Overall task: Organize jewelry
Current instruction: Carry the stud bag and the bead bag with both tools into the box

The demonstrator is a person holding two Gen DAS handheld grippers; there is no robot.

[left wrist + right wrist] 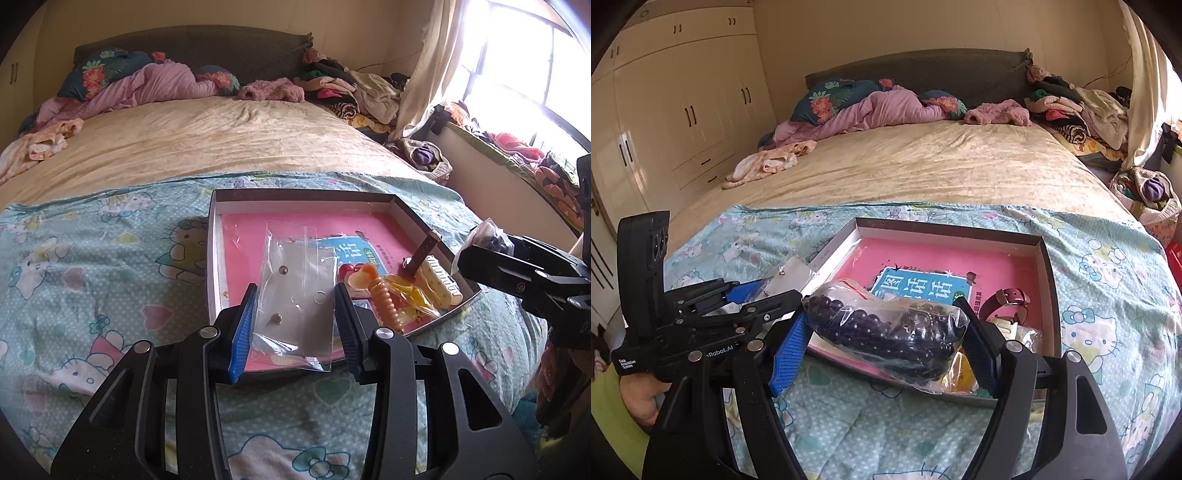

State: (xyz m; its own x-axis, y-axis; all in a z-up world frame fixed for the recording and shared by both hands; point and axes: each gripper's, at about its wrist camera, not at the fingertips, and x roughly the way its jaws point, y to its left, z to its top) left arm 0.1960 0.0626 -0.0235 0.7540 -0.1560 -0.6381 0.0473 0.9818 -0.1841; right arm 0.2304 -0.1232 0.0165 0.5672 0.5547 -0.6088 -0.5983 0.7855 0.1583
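A shallow box (218, 236) with a pink book inside lies on the Hello Kitty blanket; it also shows in the right wrist view (1051, 280). My left gripper (295, 306) is shut on a clear bag with an earring card (295, 291), held over the box's near left part. My right gripper (886, 332) is shut on a clear bag of dark purple beads (886, 328), held over the box's near edge. In the box's right corner lie an orange hair claw (384, 302), a cream clip (441, 284) and a dark red watch (1008, 301).
The Hello Kitty blanket (92, 258) covers the near end of a bed with a beige sheet (221, 136). Clothes pile up at the headboard (1071, 110). A wardrobe (665, 110) stands left. A curtain and window (517, 74) are at right.
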